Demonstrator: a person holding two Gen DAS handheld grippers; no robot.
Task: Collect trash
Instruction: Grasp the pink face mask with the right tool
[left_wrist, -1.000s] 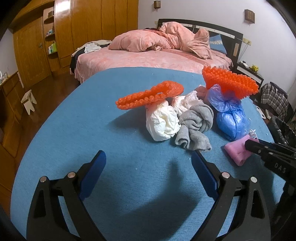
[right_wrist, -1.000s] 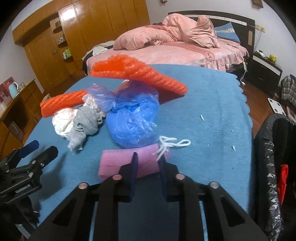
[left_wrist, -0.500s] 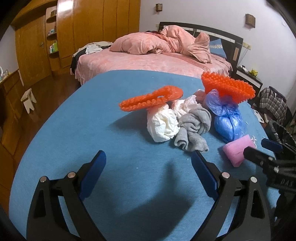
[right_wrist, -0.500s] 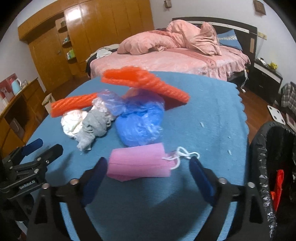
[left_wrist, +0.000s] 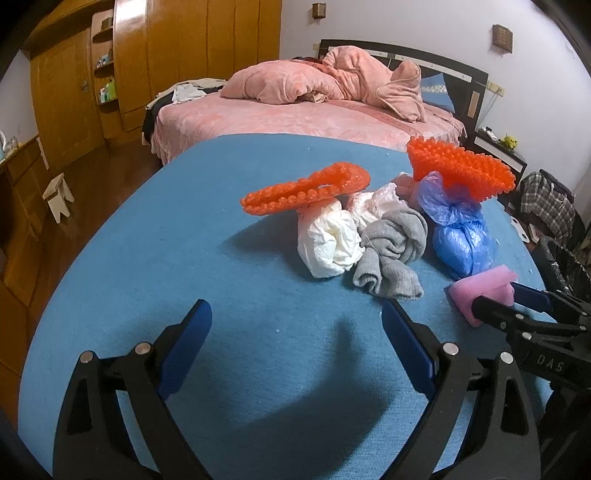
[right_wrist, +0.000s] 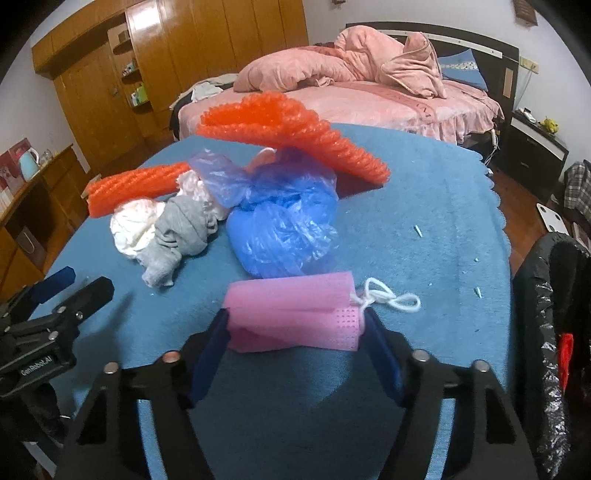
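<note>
On the blue tabletop (right_wrist: 424, 206) lies one heap of trash, and counted by kind it comes to this. Two orange bubble-wrap pieces: one long strip (left_wrist: 306, 190) on the left, one broad folded sheet (right_wrist: 295, 129) at the far right. One crumpled white paper wad (left_wrist: 330, 242). One grey sock bundle (left_wrist: 391, 251). One tied blue plastic bag (right_wrist: 284, 229). One pink face mask (right_wrist: 295, 314) nearest, with one white ear loop (right_wrist: 388, 295) showing at its right end. A few small pale scraps (right_wrist: 419, 230) are scattered on the right. One black bin bag (right_wrist: 554, 332) stands at the right edge.
</note>
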